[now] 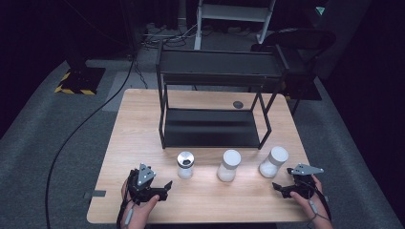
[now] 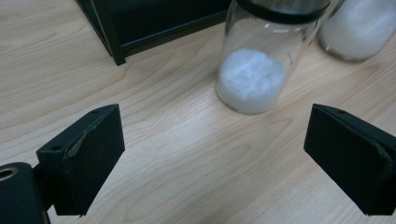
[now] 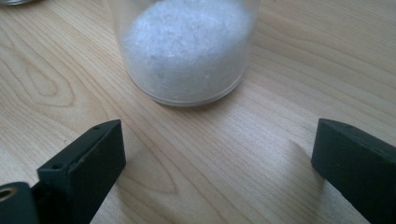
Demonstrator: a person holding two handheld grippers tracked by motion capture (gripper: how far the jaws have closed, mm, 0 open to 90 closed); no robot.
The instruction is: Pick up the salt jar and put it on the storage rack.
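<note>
Left tool (image 1: 162, 189): jaws wide apart, empty, left jar (image 1: 185, 165) at its 1 o'clock. Right tool (image 1: 282, 189): jaws spread, empty, right jar (image 1: 273, 161) at its 11 o'clock on the tabletop (image 1: 143, 124)

Lab: floor cables (image 1: 157, 36), hazard tape (image 1: 71, 89)

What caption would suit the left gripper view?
Open left gripper faces a glass jar of white powder on the wooden table.

High view: overhead, looks forward-down on whole table (image 1: 143, 119). Left gripper view: low, close, faces left jar (image 2: 254, 70). Right gripper view: lower, closer, faces right jar (image 3: 187, 46). All share tabletop, jars.
</note>
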